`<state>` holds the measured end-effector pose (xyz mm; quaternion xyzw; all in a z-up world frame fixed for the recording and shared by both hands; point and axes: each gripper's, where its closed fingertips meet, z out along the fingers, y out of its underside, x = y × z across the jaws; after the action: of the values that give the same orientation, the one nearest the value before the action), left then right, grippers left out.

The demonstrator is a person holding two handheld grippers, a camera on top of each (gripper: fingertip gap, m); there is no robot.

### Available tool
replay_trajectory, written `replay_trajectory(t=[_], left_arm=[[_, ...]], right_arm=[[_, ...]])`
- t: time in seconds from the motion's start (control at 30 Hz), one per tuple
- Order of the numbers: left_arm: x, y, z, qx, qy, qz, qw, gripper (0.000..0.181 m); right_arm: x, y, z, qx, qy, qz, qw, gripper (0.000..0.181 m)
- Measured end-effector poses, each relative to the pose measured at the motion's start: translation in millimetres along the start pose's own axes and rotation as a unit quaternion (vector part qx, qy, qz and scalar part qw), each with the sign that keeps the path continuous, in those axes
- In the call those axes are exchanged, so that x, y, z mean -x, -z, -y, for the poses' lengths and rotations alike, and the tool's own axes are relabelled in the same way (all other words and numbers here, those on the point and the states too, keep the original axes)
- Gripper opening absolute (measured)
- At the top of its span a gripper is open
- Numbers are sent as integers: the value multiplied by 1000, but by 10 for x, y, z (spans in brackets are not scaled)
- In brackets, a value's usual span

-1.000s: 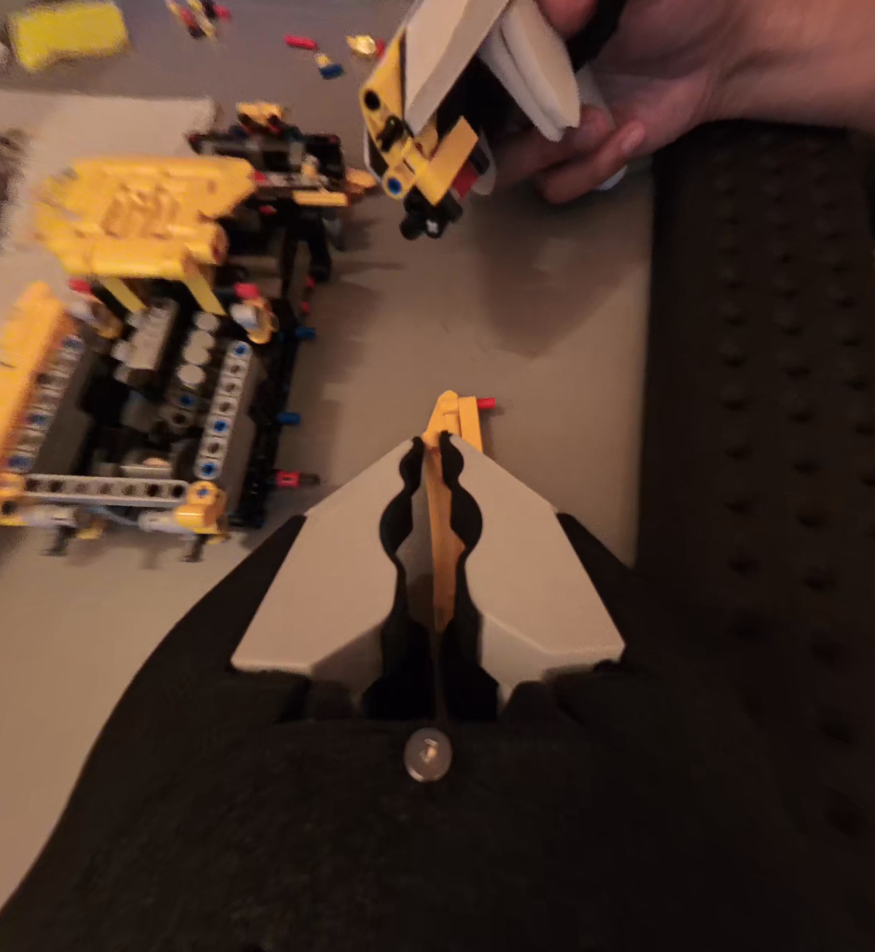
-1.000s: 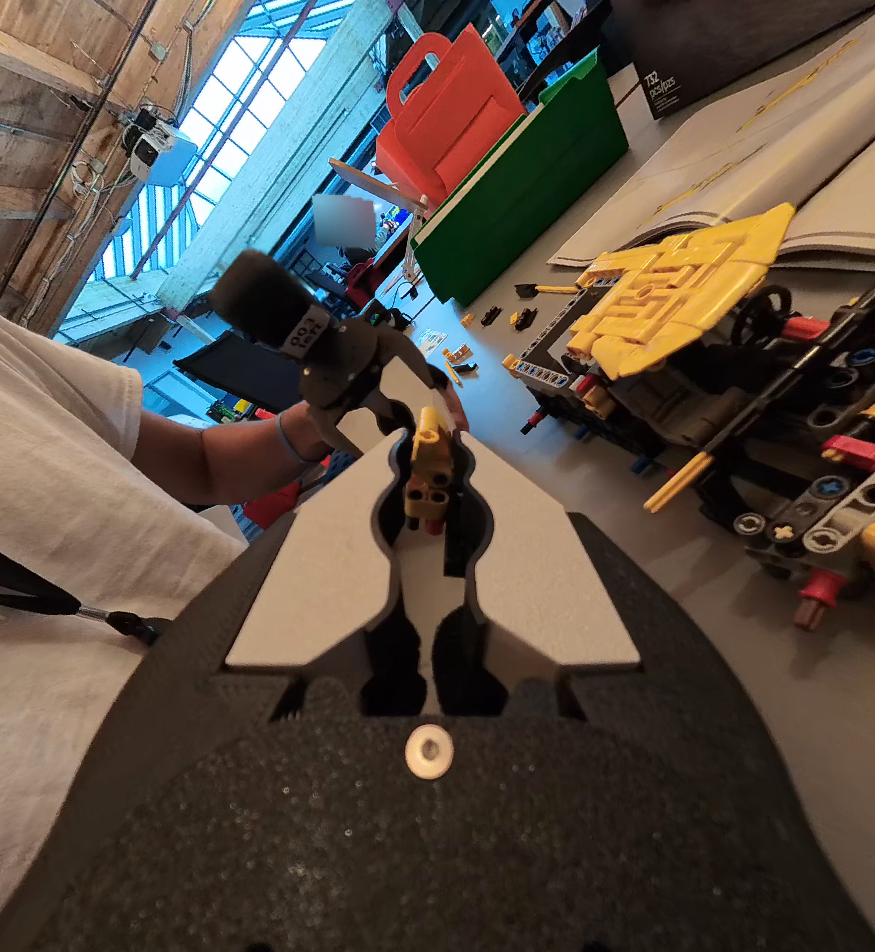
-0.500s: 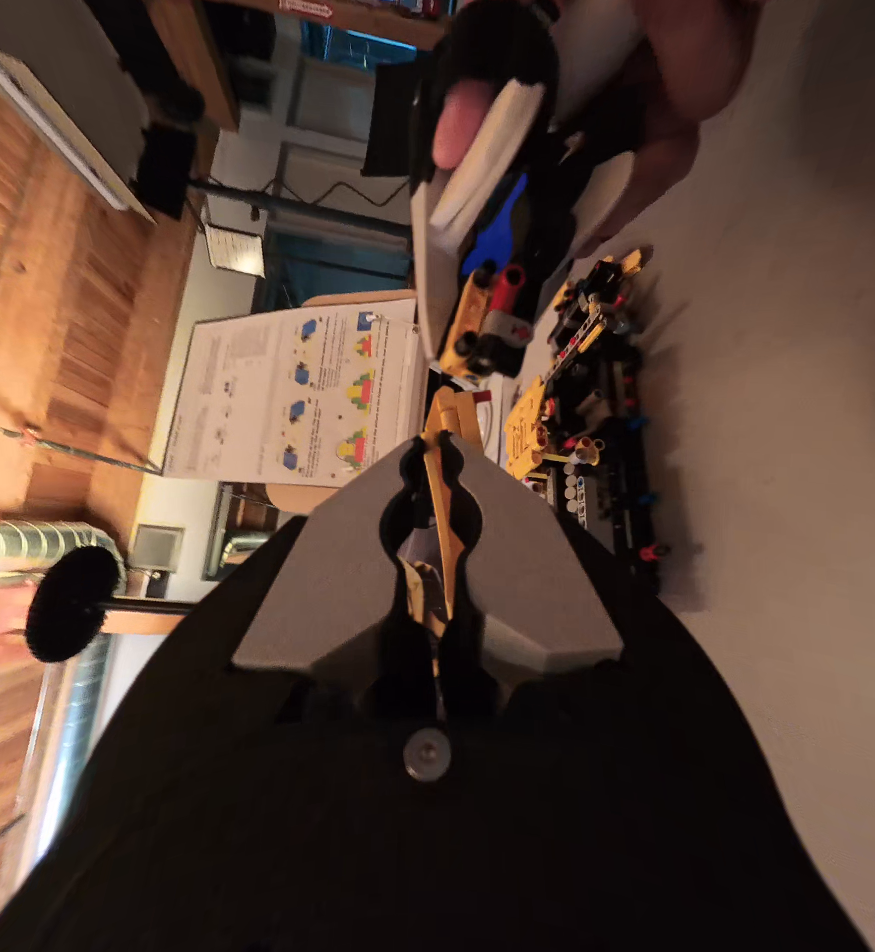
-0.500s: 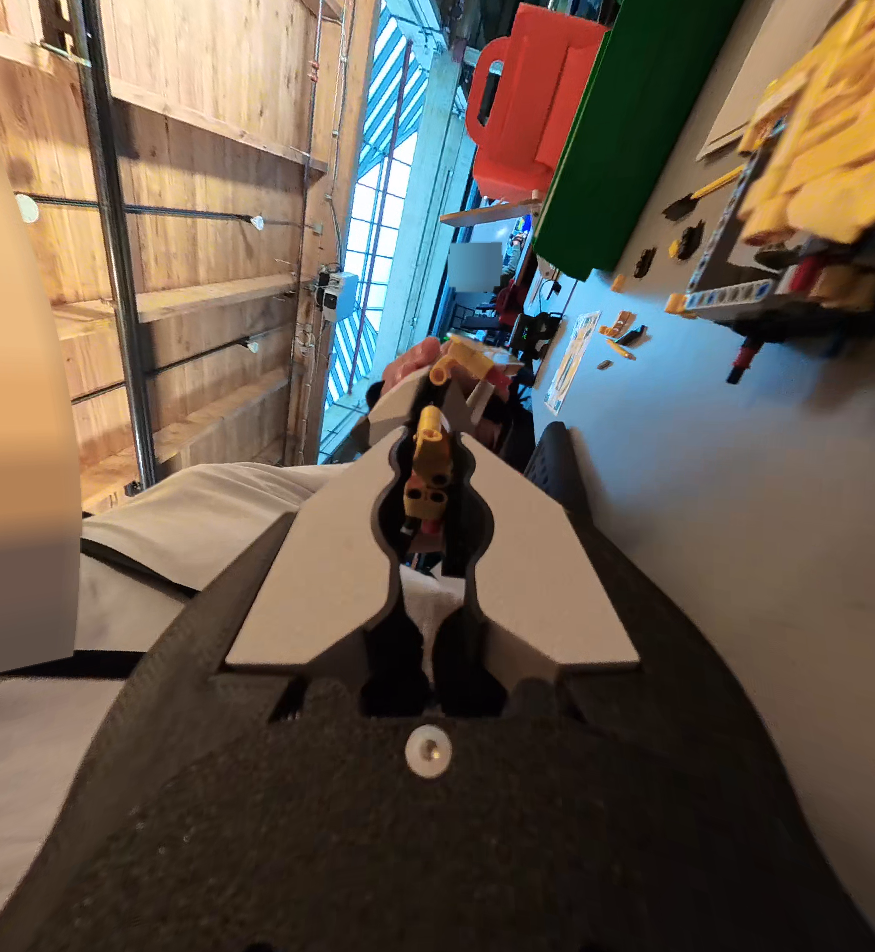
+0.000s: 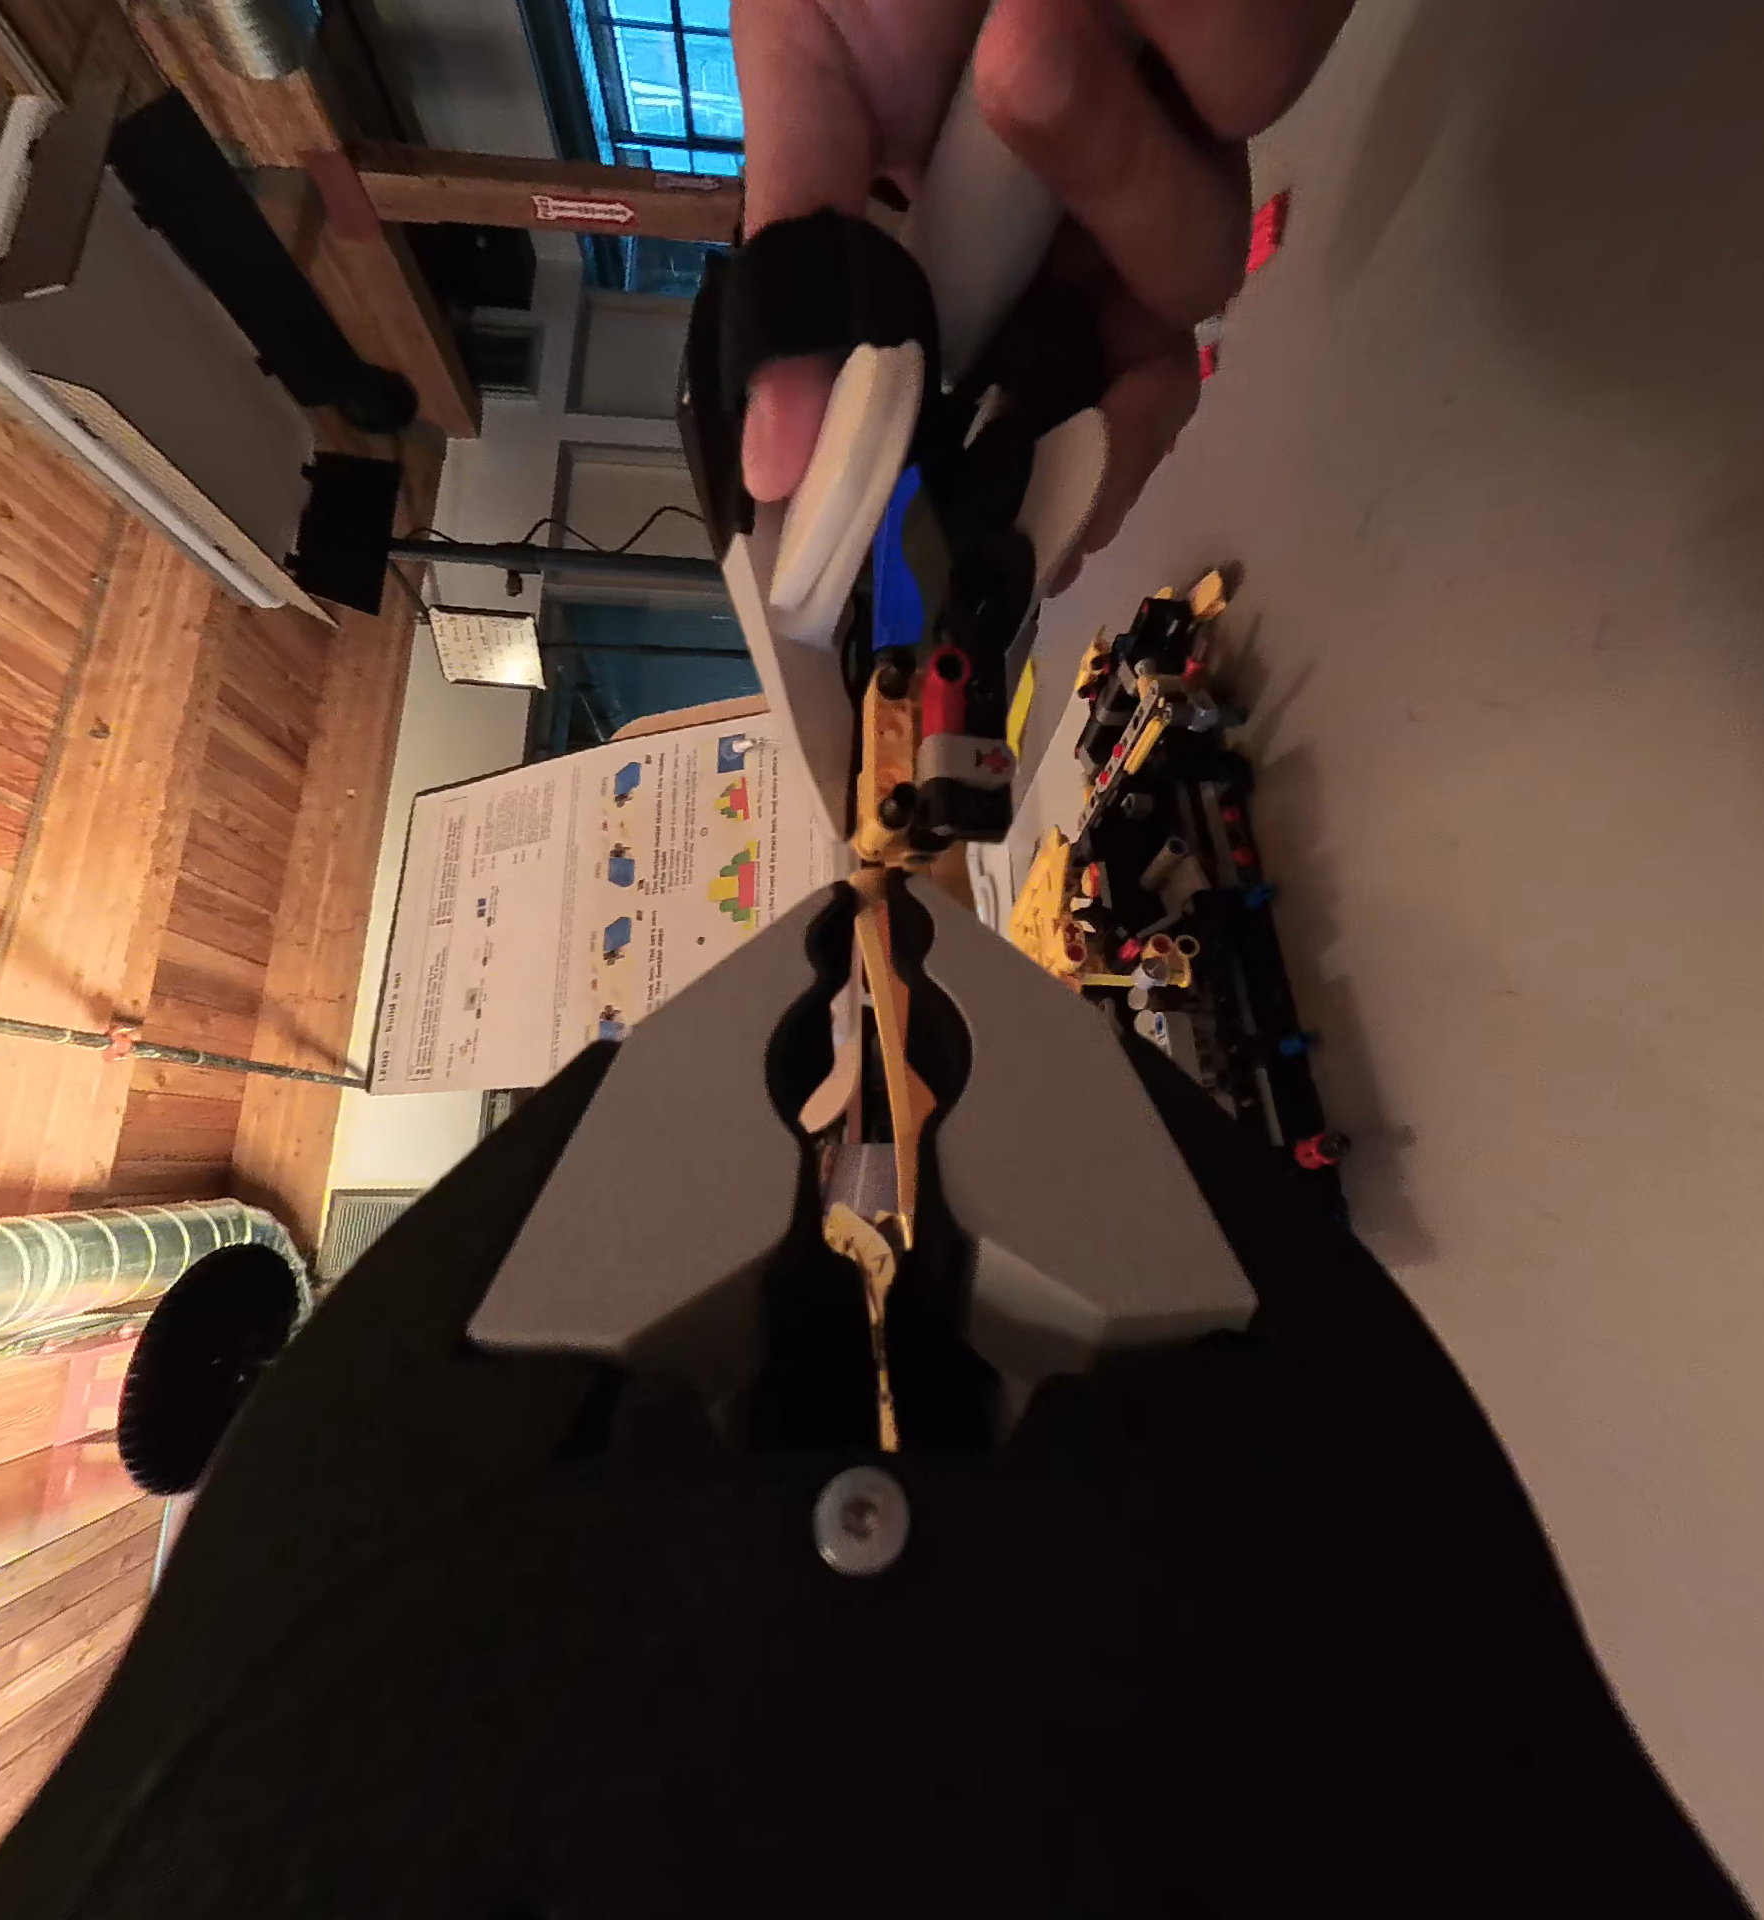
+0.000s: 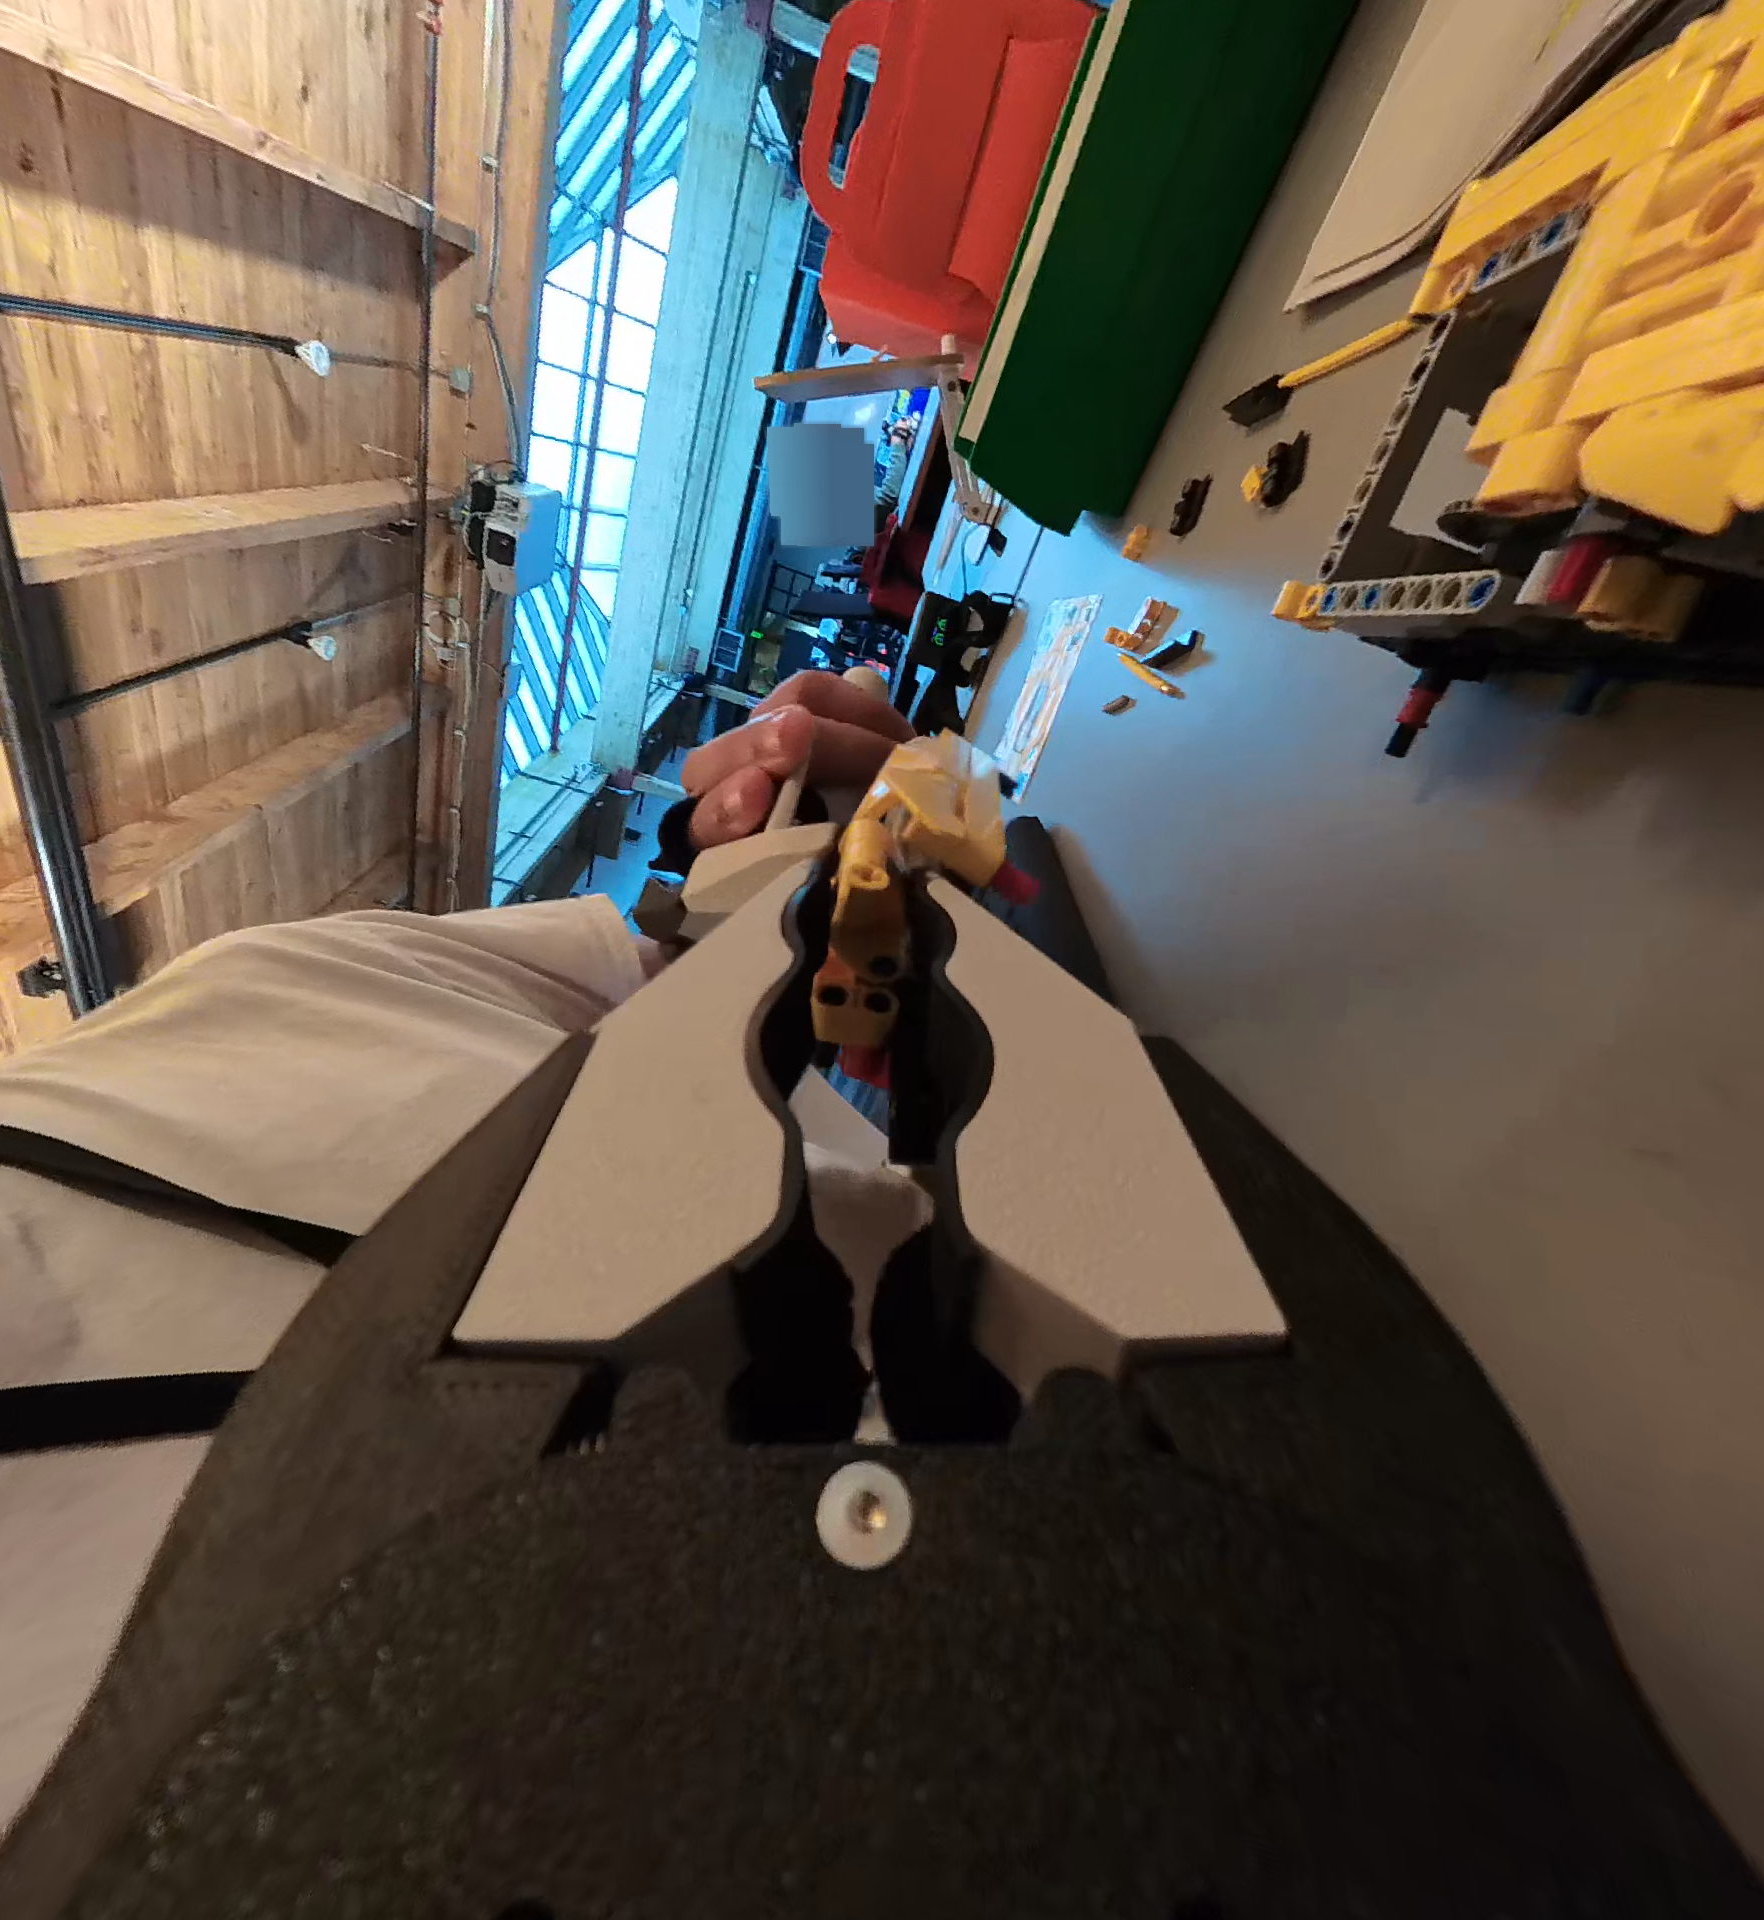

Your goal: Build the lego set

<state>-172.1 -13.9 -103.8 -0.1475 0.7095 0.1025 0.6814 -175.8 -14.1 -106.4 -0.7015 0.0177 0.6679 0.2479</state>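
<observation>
Our left gripper point(image 5: 883, 914) has its jaws clamped on a thin yellow piece point(image 5: 893, 1049); our right gripper point(image 6: 873, 925) grips a small yellow-black subassembly point(image 6: 862, 966), tips meeting (mid-air). Beyond, the half-built model point(image 5: 1184, 914) sits on the bench point(image 5: 1584, 727).

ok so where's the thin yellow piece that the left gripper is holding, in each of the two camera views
Left wrist view: the thin yellow piece stands edge-on at centre, clamped in the left gripper, its tip meeting the small yellow and black assembly in the right gripper.
Right wrist view: it shows just above centre as a yellow panel past the right gripper's tips.
Shared landmark: the big yellow and black model on the grey table.
</observation>
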Motion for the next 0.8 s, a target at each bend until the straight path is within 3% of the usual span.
replay_trajectory(t=[0.23, 0.33, 0.4, 0.53, 0.6, 0.7, 0.8], left_arm=[[-224, 29, 21, -6, 9, -47, 999, 5], [-491, 72, -39, 2, 106, -127, 986, 5], [-738, 145, -72, 10, 198, -201, 959, 5], [-1033, 293, 13, 5, 408, -318, 856, 7], [-1085, 304, 14, 9, 474, -339, 813, 6], [-1091, 303, 20, 0, 521, -346, 780, 7], [-1099, 313, 26, -3, 527, -352, 773, 9]], right_arm=[[-186, -15, -154, 26, -28, -6, 999, 13], [-360, 66, -297, 52, -3, -48, 997, 13], [-464, 180, -315, 50, 26, -70, 996, 13], [-617, 360, -167, 11, 62, -89, 994, 14], [-564, 387, -72, -12, 85, -74, 994, 14], [-488, 382, -2, -29, 116, -61, 991, 14], [-490, 366, -21, -29, 114, -53, 992, 14]])
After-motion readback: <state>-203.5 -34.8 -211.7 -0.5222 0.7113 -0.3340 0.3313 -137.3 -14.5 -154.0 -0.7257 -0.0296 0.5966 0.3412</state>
